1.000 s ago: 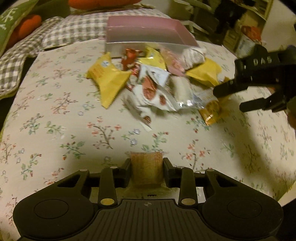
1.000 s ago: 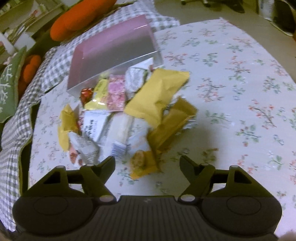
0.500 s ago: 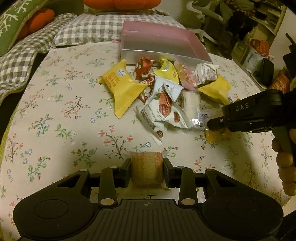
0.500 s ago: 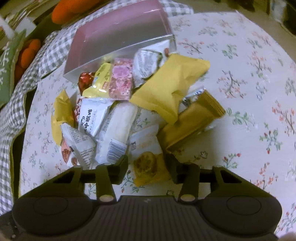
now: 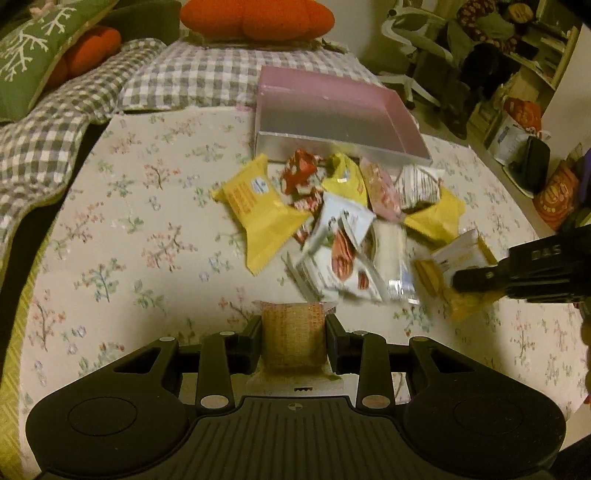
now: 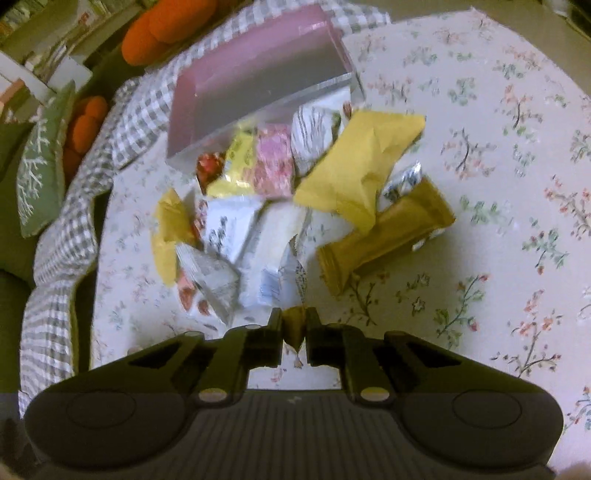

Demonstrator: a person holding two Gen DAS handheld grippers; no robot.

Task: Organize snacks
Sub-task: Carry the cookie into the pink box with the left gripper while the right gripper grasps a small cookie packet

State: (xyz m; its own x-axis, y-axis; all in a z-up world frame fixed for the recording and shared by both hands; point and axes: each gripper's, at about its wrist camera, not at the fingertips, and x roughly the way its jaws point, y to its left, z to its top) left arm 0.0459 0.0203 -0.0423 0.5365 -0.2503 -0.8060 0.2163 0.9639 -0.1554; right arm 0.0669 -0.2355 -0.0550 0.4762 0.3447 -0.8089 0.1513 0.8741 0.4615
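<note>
Snack packets lie in a loose heap point(image 5: 354, 225) on the flower-printed tablecloth point(image 5: 122, 236), just in front of a shallow pink box point(image 5: 332, 114) with a silvery front wall; the nearest packets touch that wall. From the left wrist camera the heap reads as crinkled foil and paper wrappers: a large yellow pillow pack point(image 5: 258, 210) on the left edge, a red-and-white wrapper point(image 5: 299, 171) behind it, a smaller yellow packet point(image 5: 345, 177), a pink one point(image 5: 382, 190), a white striped one point(image 5: 419, 184), and white packets printed with red rounds point(image 5: 341, 258) at the front. The left gripper point(image 5: 294, 341) is closed at a moderate width on a square golden-brown wafer snack point(image 5: 293, 338) in clear wrap, held clear of the heap. At the right edge the right gripper point(image 5: 465, 277) pinches a yellow packet point(image 5: 461, 273) at the heap's right side, lifted and blurred.

From the right wrist camera the same heap point(image 6: 280, 206) sits between the pink box point(image 6: 258, 74) and the gripper. A big mustard-yellow pouch point(image 6: 362, 166) lies across the top right, a long golden-brown bar pack point(image 6: 388, 236) beside it, white packets point(image 6: 236, 236) in the middle. The right gripper point(image 6: 294, 325) has just been closing, and its jaws now stand narrow, squeezing the thin yellow packet edge point(image 6: 294, 326) between them. Checked cushions point(image 6: 62, 236) and orange pillows point(image 6: 166, 26) border the table.
</note>
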